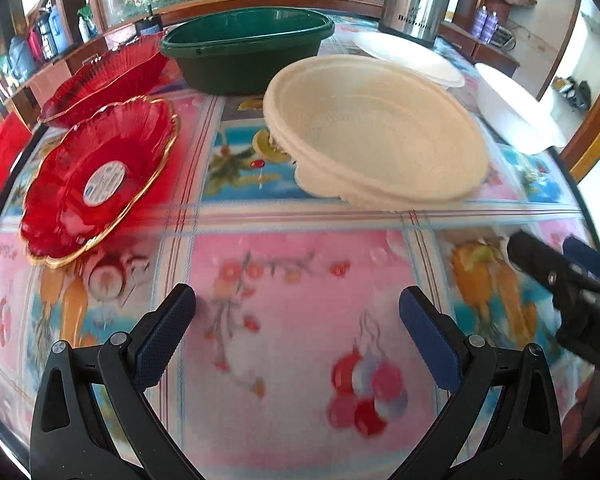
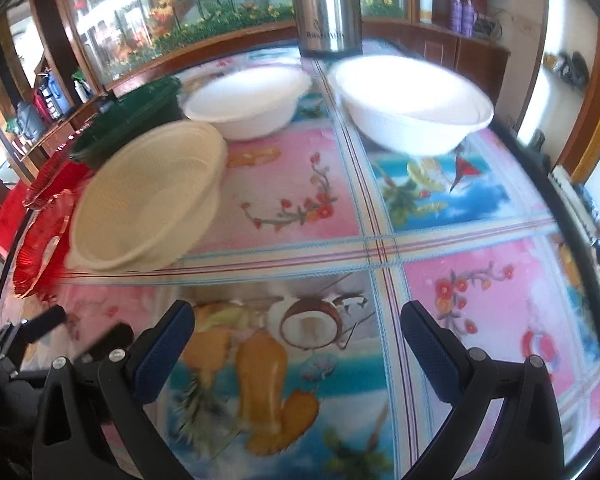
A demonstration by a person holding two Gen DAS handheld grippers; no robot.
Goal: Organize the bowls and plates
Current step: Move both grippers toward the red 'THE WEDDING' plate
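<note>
A stack of cream bowls (image 1: 380, 132) sits mid-table, also in the right wrist view (image 2: 148, 196). Two red gold-rimmed glass plates lie at the left, a near one (image 1: 96, 176) and a far one (image 1: 108, 76). Two white bowls stand at the back right, one (image 2: 248, 100) behind the cream stack and one (image 2: 412, 108) further right. My left gripper (image 1: 296, 332) is open and empty over the tablecloth in front of the cream bowls. My right gripper (image 2: 298, 336) is open and empty; it shows at the right edge of the left wrist view (image 1: 560, 264).
A dark green plastic basin (image 1: 248, 48) stands at the back. A steel kettle (image 2: 326, 4) stands at the far edge. The table (image 2: 300, 208) has a glossy flowered cloth. Cabinets and shelves surround it.
</note>
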